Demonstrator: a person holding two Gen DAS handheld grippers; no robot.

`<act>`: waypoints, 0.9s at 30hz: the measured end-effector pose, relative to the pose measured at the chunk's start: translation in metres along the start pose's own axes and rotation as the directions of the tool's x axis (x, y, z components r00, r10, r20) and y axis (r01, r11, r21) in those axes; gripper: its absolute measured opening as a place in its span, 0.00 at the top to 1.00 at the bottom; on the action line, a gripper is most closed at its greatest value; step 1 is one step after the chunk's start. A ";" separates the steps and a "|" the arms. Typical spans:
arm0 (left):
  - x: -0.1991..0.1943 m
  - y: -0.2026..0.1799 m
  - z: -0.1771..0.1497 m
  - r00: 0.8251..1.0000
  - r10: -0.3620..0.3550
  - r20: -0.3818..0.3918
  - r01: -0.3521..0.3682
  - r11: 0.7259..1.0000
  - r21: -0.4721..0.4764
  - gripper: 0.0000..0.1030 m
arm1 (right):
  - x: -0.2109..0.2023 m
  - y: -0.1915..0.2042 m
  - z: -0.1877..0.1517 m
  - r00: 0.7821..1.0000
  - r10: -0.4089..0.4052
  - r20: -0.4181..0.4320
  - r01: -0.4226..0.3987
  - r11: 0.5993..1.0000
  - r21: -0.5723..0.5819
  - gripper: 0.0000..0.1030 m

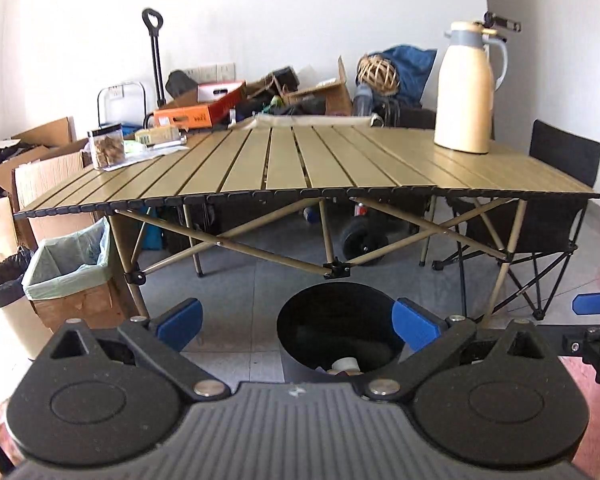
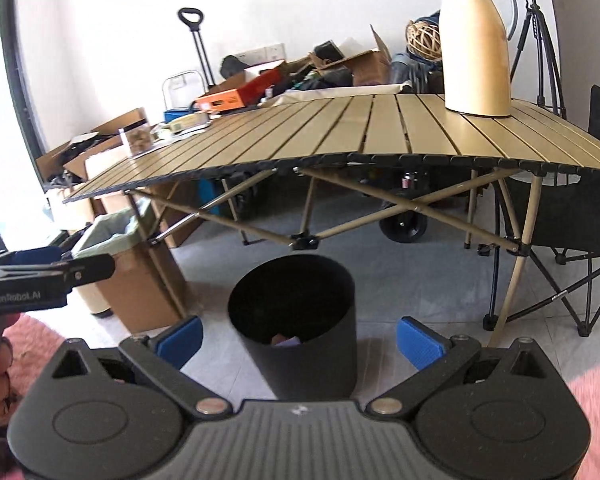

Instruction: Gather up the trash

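Jaws apart and empty, both grippers hover over the bin; scraps lie inside, table apparently cleared of litter.

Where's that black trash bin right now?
The black bin stands on the floor before the folding table, in both views, ahead of the open right gripper.

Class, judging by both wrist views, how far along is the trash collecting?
Done: some trash already lies in the black bin on the floor. In hand: nothing; the left gripper and right gripper are both open and empty. Left: papers and packets beside the jar at the table's far left.
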State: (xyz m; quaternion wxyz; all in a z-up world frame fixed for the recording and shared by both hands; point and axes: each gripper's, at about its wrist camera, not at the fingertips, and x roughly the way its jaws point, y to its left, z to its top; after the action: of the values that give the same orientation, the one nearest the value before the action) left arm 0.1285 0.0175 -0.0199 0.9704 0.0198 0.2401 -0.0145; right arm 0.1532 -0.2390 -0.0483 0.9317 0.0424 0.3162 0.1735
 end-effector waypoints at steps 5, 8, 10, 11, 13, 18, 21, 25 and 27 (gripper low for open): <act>-0.032 0.005 -0.019 0.998 0.011 0.069 -0.010 1.000 -0.019 0.00 | -0.027 0.013 -0.020 0.999 -0.002 0.034 0.003 0.999 -0.033 0.00; -0.043 0.006 -0.022 0.996 0.018 0.087 -0.014 0.999 -0.040 0.00 | -0.039 0.017 -0.028 0.999 -0.006 0.048 0.008 0.999 -0.042 0.00; -0.048 0.007 -0.023 0.995 0.018 0.095 -0.014 0.999 -0.043 0.00 | -0.045 0.019 -0.033 0.998 -0.007 0.056 0.010 0.999 -0.042 0.00; -0.050 0.007 -0.024 0.995 0.014 0.096 -0.010 0.999 -0.044 0.00 | -0.048 0.020 -0.035 0.998 -0.006 0.060 0.009 0.999 -0.041 0.00; -0.054 0.007 -0.025 0.995 0.008 0.096 -0.004 0.999 -0.041 0.00 | -0.054 0.020 -0.038 0.997 -0.006 0.071 0.009 0.999 -0.040 0.00; -0.063 0.007 -0.027 0.994 0.010 0.111 -0.005 0.999 -0.040 0.00 | -0.063 0.023 -0.040 0.995 -0.007 0.095 0.011 0.999 -0.042 0.00; -0.066 0.007 -0.027 0.993 0.008 0.119 -0.004 0.999 -0.039 0.00 | -0.067 0.024 -0.041 0.994 -0.005 0.105 0.010 0.999 -0.049 0.00; -0.069 0.007 -0.028 0.992 0.008 0.123 -0.003 0.999 -0.039 0.00 | -0.070 0.026 -0.041 0.994 -0.004 0.113 0.010 0.998 -0.055 0.00; -0.070 0.007 -0.028 0.992 0.007 0.126 -0.003 0.999 -0.037 0.00 | -0.072 0.026 -0.041 0.993 -0.003 0.115 0.009 0.998 -0.055 0.00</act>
State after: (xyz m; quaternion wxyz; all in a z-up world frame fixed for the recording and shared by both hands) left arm 0.0538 0.0268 -0.0118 0.9839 0.0015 0.1786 -0.0089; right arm 0.0673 -0.2412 -0.0351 0.9498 0.0253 0.2570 0.1767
